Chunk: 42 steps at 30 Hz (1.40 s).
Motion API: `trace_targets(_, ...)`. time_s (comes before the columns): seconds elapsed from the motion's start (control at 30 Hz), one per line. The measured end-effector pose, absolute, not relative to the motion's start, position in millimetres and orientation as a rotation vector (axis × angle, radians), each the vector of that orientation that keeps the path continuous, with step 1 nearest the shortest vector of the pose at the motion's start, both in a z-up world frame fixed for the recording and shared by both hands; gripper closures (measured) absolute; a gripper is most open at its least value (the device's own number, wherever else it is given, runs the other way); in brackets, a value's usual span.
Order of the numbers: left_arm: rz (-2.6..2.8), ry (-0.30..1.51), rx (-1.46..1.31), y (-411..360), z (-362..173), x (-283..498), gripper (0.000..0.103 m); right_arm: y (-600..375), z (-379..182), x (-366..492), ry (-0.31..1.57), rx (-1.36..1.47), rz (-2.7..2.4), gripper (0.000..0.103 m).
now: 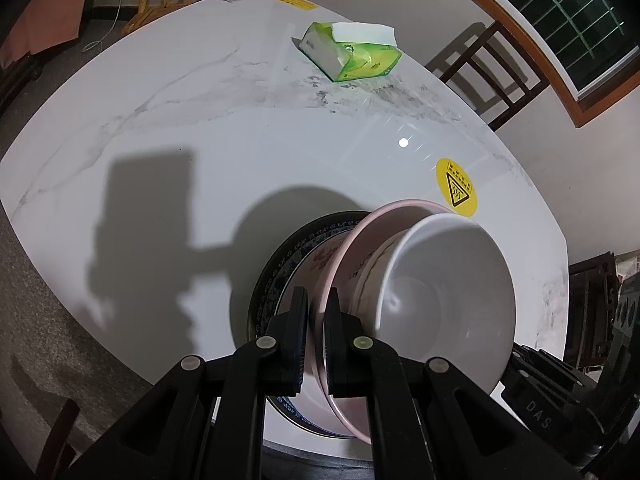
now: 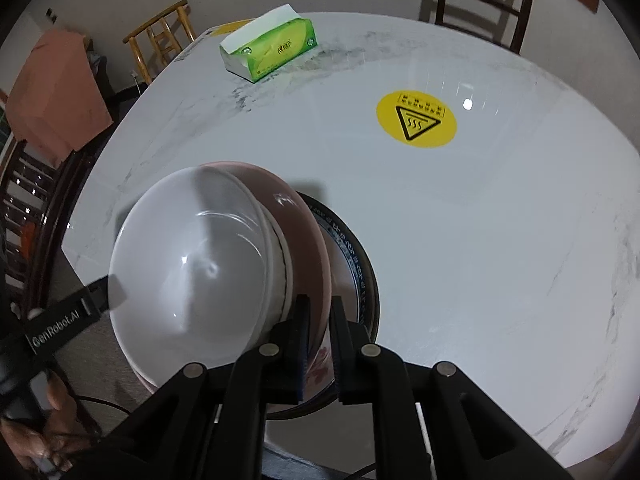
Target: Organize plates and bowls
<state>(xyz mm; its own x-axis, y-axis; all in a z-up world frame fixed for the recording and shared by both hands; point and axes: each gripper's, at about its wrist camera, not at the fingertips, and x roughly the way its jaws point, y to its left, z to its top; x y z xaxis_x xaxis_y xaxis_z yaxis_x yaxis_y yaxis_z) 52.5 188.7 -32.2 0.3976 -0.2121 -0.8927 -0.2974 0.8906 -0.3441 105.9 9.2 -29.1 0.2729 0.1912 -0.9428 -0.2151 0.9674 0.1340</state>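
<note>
Bowls: one white [image 1: 448, 280], one pink [image 1: 348, 256]; one plate [image 1: 280, 268]; both jaws clamp pink bowl's rim.

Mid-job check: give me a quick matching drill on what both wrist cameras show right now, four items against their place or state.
Column A
1. white bowl
2. pink bowl
3. blue-patterned plate
4. tissue pack

Column B
a. at the far side of the table, apart from the dishes
b. bottom of the stack, flat on the table
c. its rim is pinched by the left gripper and the right gripper
d. nested on top, inside another bowl

Pairs: 1-d, 2-c, 3-b, 4-a
</note>
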Motion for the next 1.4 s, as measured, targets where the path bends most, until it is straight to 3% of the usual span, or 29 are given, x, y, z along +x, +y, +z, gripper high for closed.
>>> trace_targets(0.1,0.054,1.171,-0.492,189,-32,53,0.099,7,-28,106,1.255,-0.037,0.264,0.087)
trace_targets(0.23,0.06,1.157,-0.474,188,-29,52,0.097,-1,-24,105,1.232,-0.02,0.256,0.074)
trace_targets(0.5,0.074,1.11,-0.433,194,-17,47,0.077,-21,-10,97,1.167,0.046,0.274,0.047)
trace_targets(0.63,0.049,1.064,-0.417,196,-7,42,0.064,-25,1,89,1.107,0.034,0.261,0.046)
trace_targets(0.73,0.054,1.018,-0.366,192,5,37,0.064,-28,8,81,1.078,0.031,0.266,0.045)
trace_targets(0.8,0.039,0.996,-0.357,189,11,35,0.055,-29,13,76,1.054,0.021,0.269,0.045)
trace_targets(1.4,0.104,0.859,-0.132,141,23,-19,0.035,-27,-3,17,1.006,-0.033,0.38,0.042)
